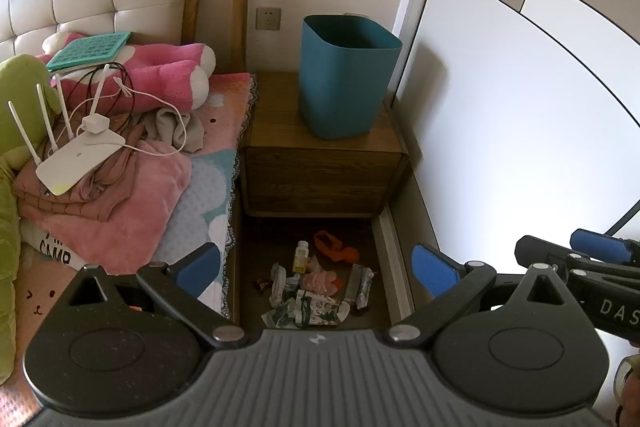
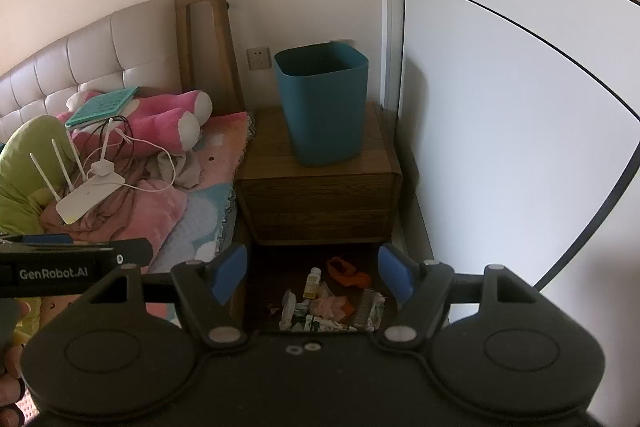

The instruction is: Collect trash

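A pile of trash (image 1: 316,291) lies on the dark floor in front of the nightstand: crumpled wrappers, a small yellow bottle (image 1: 301,258), an orange scrap (image 1: 334,247) and a pink scrap. It also shows in the right wrist view (image 2: 328,301). A teal bin (image 1: 346,75) stands on the wooden nightstand (image 1: 320,167); it shows in the right wrist view too (image 2: 322,103). My left gripper (image 1: 316,267) is open and empty, held above the trash. My right gripper (image 2: 312,273) is open and empty, also above the trash.
A bed (image 1: 192,187) on the left carries pink plush toys, folded clothes and a white router (image 1: 76,155) with cables. A white wardrobe door (image 1: 520,107) closes the right side. The trash lies in the narrow gap between bed and wardrobe.
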The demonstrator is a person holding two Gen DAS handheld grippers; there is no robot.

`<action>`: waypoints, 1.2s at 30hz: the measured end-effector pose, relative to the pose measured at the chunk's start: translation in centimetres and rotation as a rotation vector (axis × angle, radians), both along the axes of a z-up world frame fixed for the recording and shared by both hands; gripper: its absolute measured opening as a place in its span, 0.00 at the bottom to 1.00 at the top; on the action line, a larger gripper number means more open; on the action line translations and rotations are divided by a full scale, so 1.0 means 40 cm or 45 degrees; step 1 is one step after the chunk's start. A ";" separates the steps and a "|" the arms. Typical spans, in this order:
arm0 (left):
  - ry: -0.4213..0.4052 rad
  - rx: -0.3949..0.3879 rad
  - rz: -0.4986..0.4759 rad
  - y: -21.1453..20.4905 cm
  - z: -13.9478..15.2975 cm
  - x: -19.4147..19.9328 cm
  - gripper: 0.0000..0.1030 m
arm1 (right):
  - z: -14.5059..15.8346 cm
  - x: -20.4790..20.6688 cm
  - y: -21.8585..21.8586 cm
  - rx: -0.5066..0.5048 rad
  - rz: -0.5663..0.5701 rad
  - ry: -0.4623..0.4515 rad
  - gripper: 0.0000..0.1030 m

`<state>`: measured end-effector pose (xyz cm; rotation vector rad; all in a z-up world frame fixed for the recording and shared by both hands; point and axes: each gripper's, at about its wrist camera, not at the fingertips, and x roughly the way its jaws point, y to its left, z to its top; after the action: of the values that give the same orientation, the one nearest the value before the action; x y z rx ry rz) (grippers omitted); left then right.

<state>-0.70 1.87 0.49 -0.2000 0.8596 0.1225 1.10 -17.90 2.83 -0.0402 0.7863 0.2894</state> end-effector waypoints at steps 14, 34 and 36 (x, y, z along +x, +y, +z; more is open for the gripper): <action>-0.003 0.017 -0.015 -0.011 0.009 0.002 1.00 | 0.002 -0.006 0.003 0.000 0.000 -0.004 0.70; -0.009 -0.014 -0.011 0.031 -0.001 0.015 1.00 | 0.002 0.006 0.019 0.001 0.015 -0.002 0.70; -0.012 -0.016 -0.014 0.037 -0.001 0.024 1.00 | 0.001 0.009 0.023 0.000 0.017 -0.007 0.70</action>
<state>0.24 3.37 0.46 -0.2074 0.8525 0.1059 1.46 -16.99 2.88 -0.0459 0.7811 0.3019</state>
